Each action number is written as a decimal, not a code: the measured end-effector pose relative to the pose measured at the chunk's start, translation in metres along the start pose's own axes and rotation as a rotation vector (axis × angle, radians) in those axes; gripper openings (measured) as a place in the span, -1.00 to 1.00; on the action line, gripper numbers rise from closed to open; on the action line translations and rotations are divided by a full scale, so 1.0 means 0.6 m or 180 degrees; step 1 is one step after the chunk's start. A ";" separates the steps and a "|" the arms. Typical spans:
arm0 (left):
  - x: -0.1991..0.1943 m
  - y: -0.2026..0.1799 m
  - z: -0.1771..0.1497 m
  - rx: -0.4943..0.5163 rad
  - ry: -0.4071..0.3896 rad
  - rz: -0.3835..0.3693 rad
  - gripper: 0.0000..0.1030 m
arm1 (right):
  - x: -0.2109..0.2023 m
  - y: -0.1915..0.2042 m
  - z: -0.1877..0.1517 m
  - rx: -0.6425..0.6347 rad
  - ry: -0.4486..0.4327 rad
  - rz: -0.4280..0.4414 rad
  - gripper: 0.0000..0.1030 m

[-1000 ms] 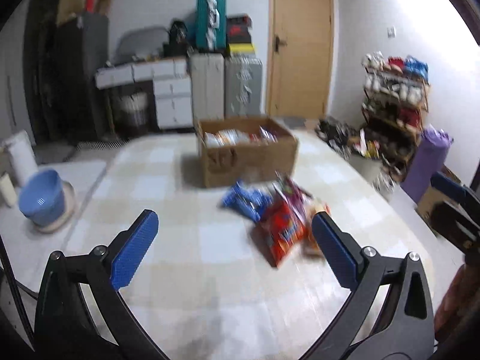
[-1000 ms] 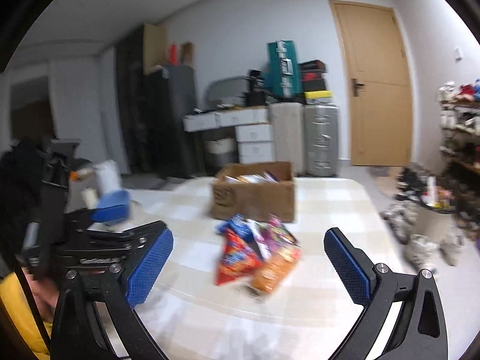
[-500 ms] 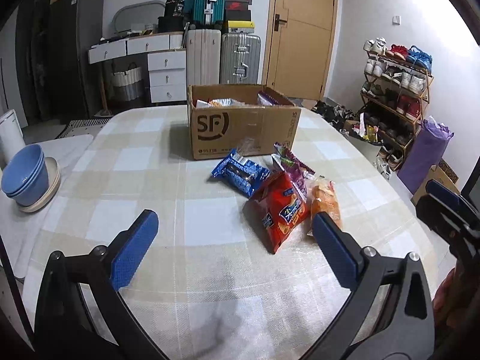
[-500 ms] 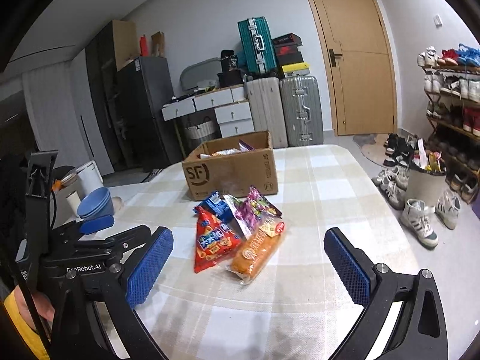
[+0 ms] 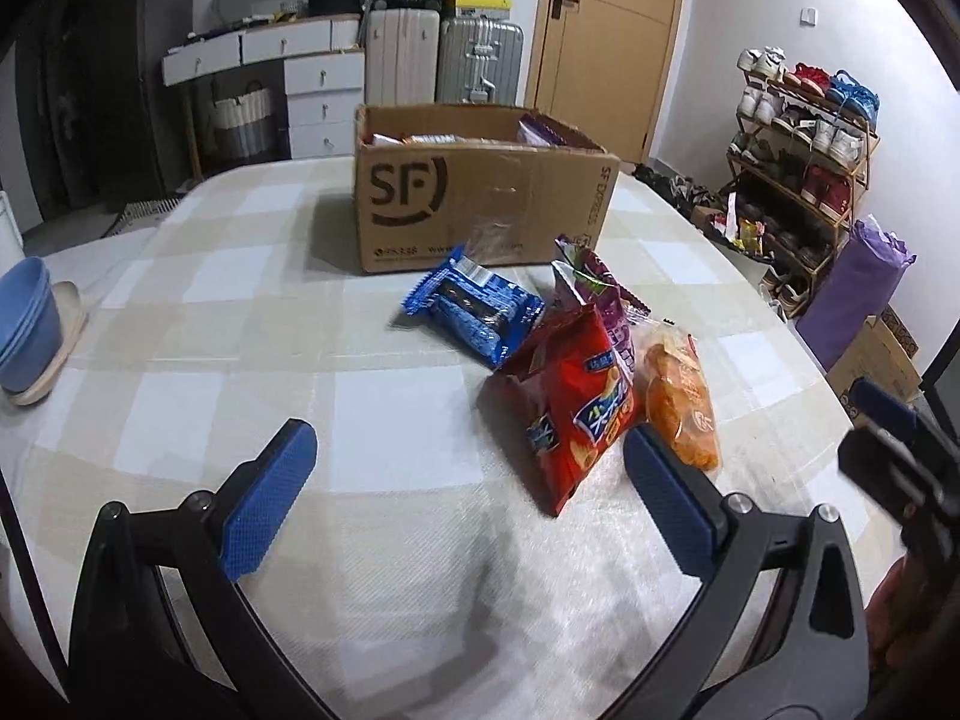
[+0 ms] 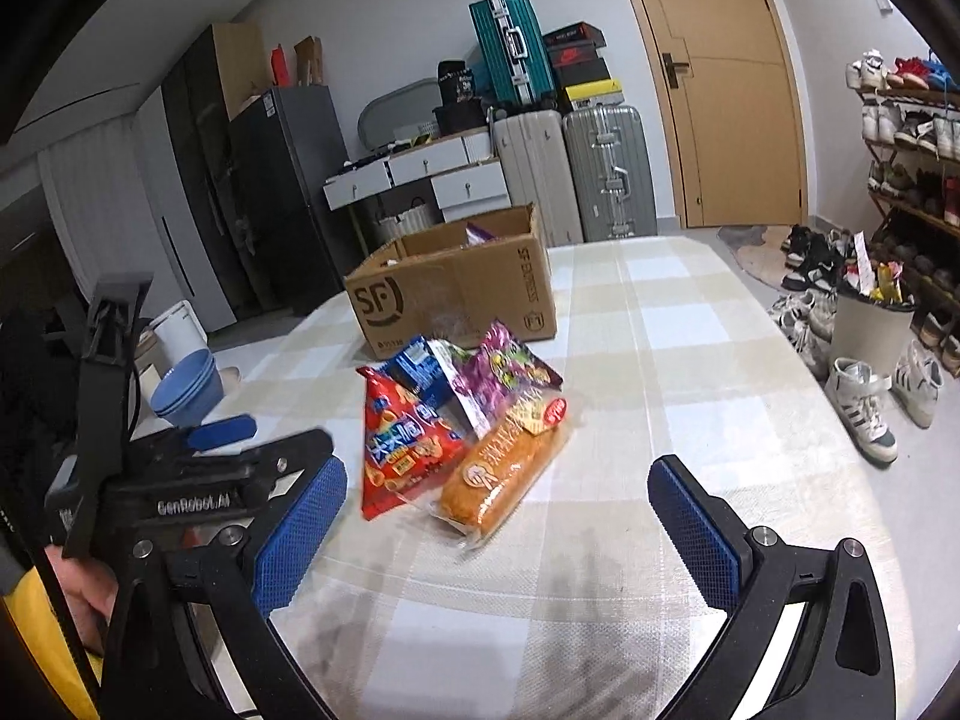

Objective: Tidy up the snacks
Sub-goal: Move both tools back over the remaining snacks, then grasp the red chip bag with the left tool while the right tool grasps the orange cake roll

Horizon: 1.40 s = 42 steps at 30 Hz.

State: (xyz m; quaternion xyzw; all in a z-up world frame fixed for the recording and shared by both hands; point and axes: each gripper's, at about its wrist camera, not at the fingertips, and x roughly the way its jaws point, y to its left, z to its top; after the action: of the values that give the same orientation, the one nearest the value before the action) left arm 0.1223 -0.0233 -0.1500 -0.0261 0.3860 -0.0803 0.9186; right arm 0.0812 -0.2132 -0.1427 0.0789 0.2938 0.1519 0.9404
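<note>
Cardboard SF box [image 5: 480, 204] at my twelve o'clock on the checked table [image 5: 240, 420], flaps up to take snacks — contents mostly hidden. Loose before it: blue biscuit pack [image 5: 471, 315], purple bag [image 6: 501, 381], red chip bag [image 5: 570, 408], orange snack pack [image 5: 681, 402]. My left gripper [image 5: 468, 492] and right gripper [image 6: 498, 531] both gape wide, empty, apparently positioned for approach.

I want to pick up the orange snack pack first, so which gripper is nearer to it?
Right, probably. The right gripper is open with the orange snack pack just ahead between its fingers. The left gripper is open too, but the pack lies off beyond its right finger.
</note>
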 end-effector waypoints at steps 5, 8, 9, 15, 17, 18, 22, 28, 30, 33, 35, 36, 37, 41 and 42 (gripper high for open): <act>0.057 -0.015 0.022 -0.0083 0.0159 -0.0141 0.98 | 0.021 -0.011 -0.006 0.0006 0.0053 0.0048 0.99; 0.086 -0.024 0.032 -0.0122 0.0228 -0.0208 0.98 | 0.029 -0.020 -0.008 0.0049 0.0065 0.0074 0.99; 0.101 -0.026 0.038 -0.0161 0.0264 -0.0206 0.98 | 0.031 -0.023 -0.007 0.0084 0.0092 0.0099 0.99; 0.173 -0.029 0.049 -0.0348 0.0450 -0.0323 0.62 | 0.045 -0.058 -0.009 0.0411 0.0229 0.0239 0.99; 0.192 -0.028 0.044 -0.0426 0.0511 -0.0431 0.49 | 0.048 -0.067 -0.010 0.0498 0.0261 0.0254 0.99; 0.196 -0.027 0.044 -0.0453 0.0469 -0.0457 0.41 | 0.049 -0.069 -0.010 0.0524 0.0277 0.0270 0.99; 0.210 -0.038 0.049 -0.0458 0.0449 -0.0652 -0.11 | 0.056 -0.072 -0.010 0.0552 0.0340 0.0305 0.99; 0.220 -0.056 0.055 -0.0326 0.0424 -0.0657 -0.25 | 0.061 -0.076 -0.010 0.0613 0.0382 0.0301 0.99; 0.223 -0.053 0.055 -0.0370 0.0434 -0.0687 -0.25 | 0.062 -0.080 -0.012 0.0652 0.0395 0.0301 0.99; 0.216 -0.039 0.051 -0.0435 0.0432 -0.0717 -0.26 | 0.063 -0.085 -0.013 0.0694 0.0401 0.0288 0.99; 0.208 -0.032 0.050 -0.0472 0.0417 -0.0731 -0.26 | 0.065 -0.084 -0.013 0.0680 0.0421 0.0268 0.99; 0.197 -0.028 0.043 -0.0483 0.0393 -0.0726 -0.26 | 0.067 -0.083 -0.013 0.0667 0.0439 0.0251 0.99; 0.191 -0.024 0.042 -0.0488 0.0376 -0.0756 -0.26 | 0.069 -0.080 -0.012 0.0641 0.0468 0.0230 0.99; 0.152 0.007 0.022 -0.0505 0.0284 -0.0763 -0.26 | 0.091 -0.056 -0.006 0.0462 0.0673 0.0126 0.99; 0.144 0.016 0.018 -0.0528 0.0262 -0.0752 -0.26 | 0.093 -0.047 -0.001 0.0402 0.0684 0.0115 0.99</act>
State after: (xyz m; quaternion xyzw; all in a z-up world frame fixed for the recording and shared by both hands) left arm 0.1906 -0.0288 -0.2045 -0.1439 0.4229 -0.1566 0.8809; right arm 0.1314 -0.2213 -0.1794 0.1265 0.4004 0.1576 0.8938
